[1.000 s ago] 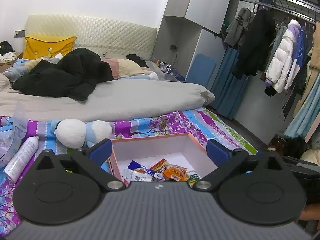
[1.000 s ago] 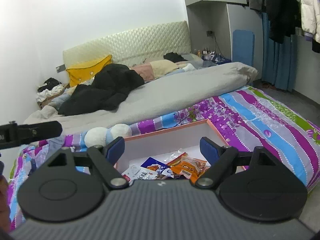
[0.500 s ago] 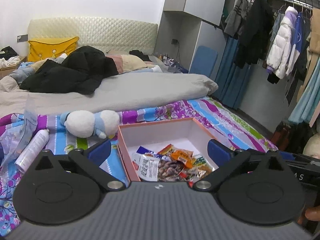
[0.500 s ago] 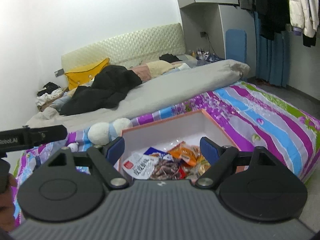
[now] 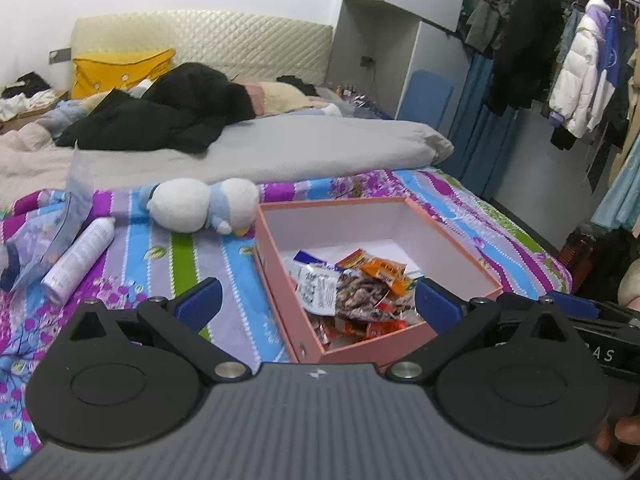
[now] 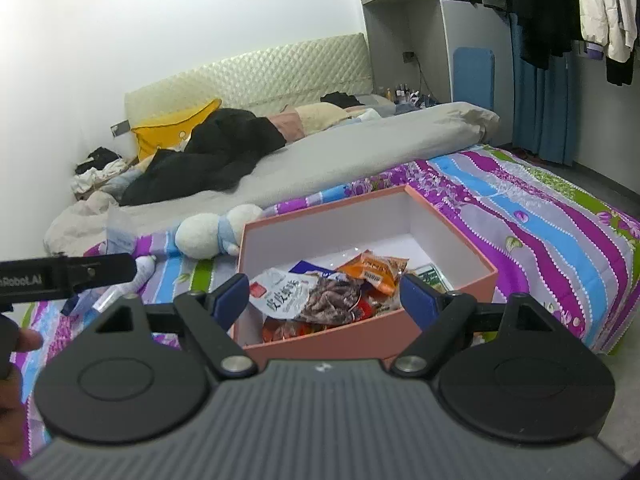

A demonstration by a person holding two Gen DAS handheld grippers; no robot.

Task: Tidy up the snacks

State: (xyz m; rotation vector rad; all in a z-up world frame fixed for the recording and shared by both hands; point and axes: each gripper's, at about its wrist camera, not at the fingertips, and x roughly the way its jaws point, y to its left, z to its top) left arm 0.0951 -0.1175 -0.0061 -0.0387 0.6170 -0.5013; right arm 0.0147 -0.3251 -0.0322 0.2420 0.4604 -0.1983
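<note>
Fingers [image 5: 200,300] of both grippers stay spread and empty, now higher over the pink box [image 5: 280,292] of snacks [image 5: 356,292].

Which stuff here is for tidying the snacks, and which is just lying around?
For the job:
pink box
snack packets
left hand-held gripper, open
right hand-held gripper, open

Just lying about:
plush toy
white bottle
black clothes
yellow pillow
</note>
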